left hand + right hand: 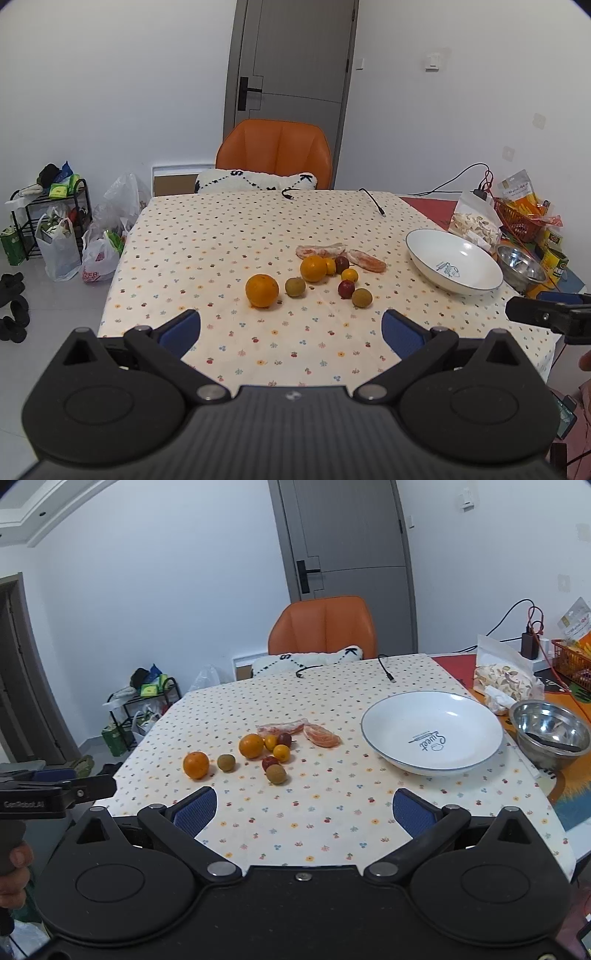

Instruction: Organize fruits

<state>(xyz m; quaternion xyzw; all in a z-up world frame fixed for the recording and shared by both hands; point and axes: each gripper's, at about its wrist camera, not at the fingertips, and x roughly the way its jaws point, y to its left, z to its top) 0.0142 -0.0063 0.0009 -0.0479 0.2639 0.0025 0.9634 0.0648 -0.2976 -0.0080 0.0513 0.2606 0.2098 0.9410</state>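
Note:
Several fruits lie mid-table on the patterned tablecloth (207, 236): a large orange (262, 290) at the left, a second orange (313, 268), a brown-green fruit (295, 286), small red fruits (346, 288), a small yellow fruit (349, 275) and peeled citrus pieces (367, 260). An empty white plate (454, 258) stands to their right. In the right wrist view the large orange (195, 764) and the plate (432, 731) show too. My left gripper (291, 326) is open and empty, short of the fruits. My right gripper (304, 808) is open and empty, also short of them.
A steel bowl (550, 731) and a snack bag (506, 679) stand right of the plate, with a red basket (519, 219) and cans behind. Black cables (373, 201) lie at the far table edge. An orange chair (275, 153) stands behind the table.

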